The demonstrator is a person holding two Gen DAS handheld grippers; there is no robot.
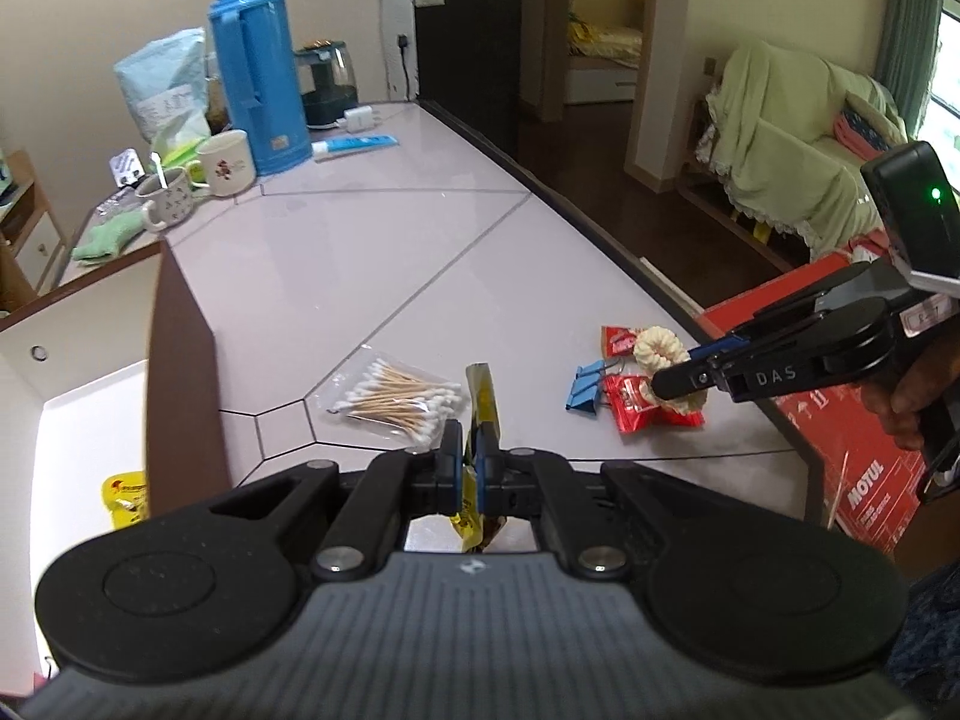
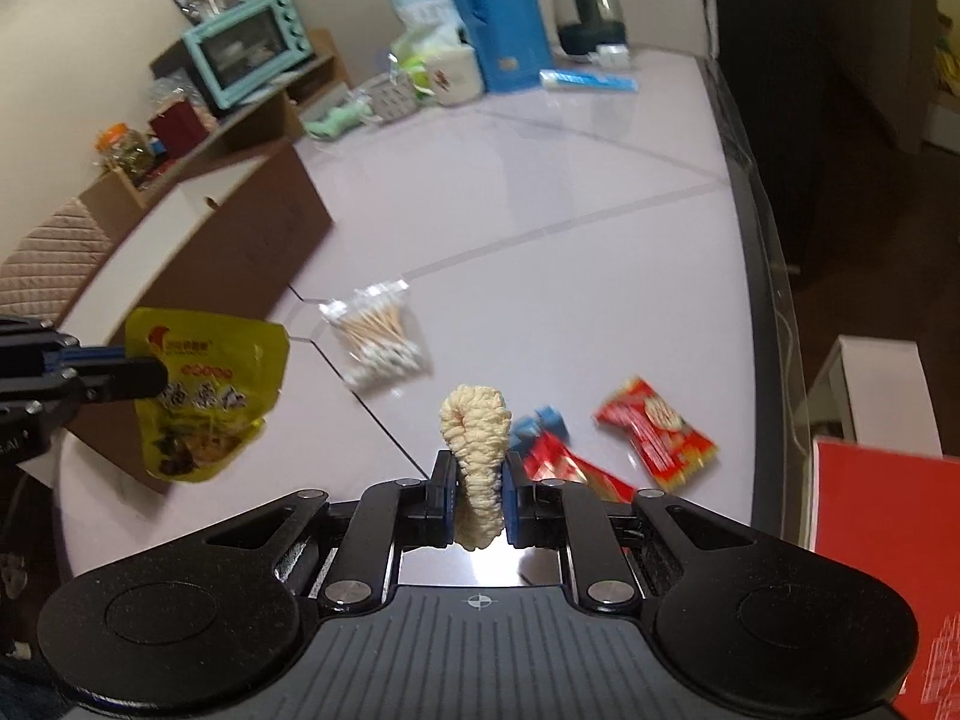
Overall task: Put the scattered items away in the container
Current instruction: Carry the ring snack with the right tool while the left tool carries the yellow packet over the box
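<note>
My left gripper (image 1: pixel 472 462) is shut on a yellow snack packet (image 1: pixel 483 405), held edge-on above the table; the packet also shows in the right wrist view (image 2: pixel 204 396). My right gripper (image 2: pixel 477 486) is shut on a cream scrunchie (image 2: pixel 477 444), also in the left wrist view (image 1: pixel 657 354). The cardboard box (image 1: pixel 180 360) stands at the left, another yellow packet (image 1: pixel 126 495) inside. On the table lie a bag of cotton swabs (image 1: pixel 399 399), a blue binder clip (image 1: pixel 585 390) and two red snack packets (image 2: pixel 657 432) (image 2: pixel 570 468).
At the table's far end stand a blue thermos (image 1: pixel 252 72), mugs (image 1: pixel 225 162), a kettle (image 1: pixel 327 81) and a toothpaste tube (image 1: pixel 354 146). A red carton (image 1: pixel 852 420) sits beyond the table's right edge. A mint toaster oven (image 2: pixel 249 48) stands on a shelf at the left.
</note>
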